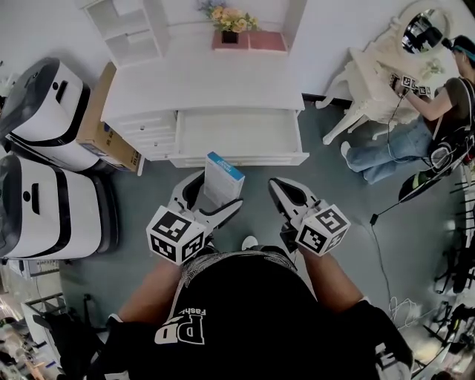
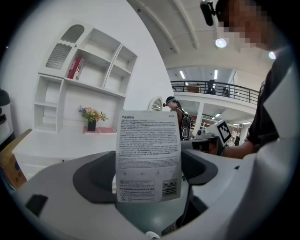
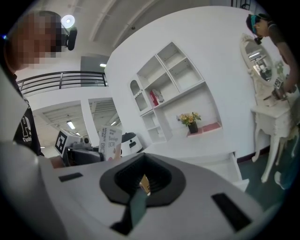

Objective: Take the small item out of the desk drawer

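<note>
Your left gripper (image 1: pixel 214 199) is clamped on the small box (image 1: pixel 223 177), a white carton with a blue top. It is held upright between the jaws, its printed back panel with a barcode facing that gripper's camera. The box is out of the drawer (image 1: pixel 237 158) and in the air just in front of it. The drawer stands pulled open under the top of the white desk (image 1: pixel 200 82). Your right gripper (image 1: pixel 286 191) hangs beside the left, holding nothing, its jaws drawn together to a thin slit. A pot of flowers (image 1: pixel 230 22) stands at the back of the desk.
</note>
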### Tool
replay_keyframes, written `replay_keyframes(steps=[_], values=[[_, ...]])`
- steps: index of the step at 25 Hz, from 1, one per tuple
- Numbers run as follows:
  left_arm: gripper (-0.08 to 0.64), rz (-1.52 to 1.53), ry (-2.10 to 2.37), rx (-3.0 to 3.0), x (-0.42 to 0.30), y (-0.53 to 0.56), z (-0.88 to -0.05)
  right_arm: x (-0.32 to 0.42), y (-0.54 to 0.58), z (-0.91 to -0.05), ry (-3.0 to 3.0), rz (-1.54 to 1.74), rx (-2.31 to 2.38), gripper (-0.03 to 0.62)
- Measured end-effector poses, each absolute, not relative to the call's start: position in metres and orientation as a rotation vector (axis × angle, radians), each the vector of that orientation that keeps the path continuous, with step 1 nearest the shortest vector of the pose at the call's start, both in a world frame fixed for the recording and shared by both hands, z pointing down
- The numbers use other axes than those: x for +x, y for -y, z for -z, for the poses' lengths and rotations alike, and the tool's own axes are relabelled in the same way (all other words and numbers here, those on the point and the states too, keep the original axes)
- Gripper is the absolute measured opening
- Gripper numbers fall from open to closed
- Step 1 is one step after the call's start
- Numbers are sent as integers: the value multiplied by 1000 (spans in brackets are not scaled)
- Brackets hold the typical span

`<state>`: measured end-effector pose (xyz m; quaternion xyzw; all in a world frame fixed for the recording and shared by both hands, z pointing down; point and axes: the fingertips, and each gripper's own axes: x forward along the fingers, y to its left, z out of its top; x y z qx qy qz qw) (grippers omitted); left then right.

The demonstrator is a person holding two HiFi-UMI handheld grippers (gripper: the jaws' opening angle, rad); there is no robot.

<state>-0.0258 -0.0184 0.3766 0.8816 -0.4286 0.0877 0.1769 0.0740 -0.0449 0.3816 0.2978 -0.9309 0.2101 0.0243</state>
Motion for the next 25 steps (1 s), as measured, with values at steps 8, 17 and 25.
replay_keyframes(steps=[8,17,25], values=[[439,-249,1163,2523,-44,9,-380,60,35,-368,2881,-585,1017,8],[439,-229,1142,2528,-57,-1,-381,52,22,-379,2834,-604,1069,8],[439,-222,1122,2534,-55,-2,-380,44,16,-375,2841,-586,1060,8]])
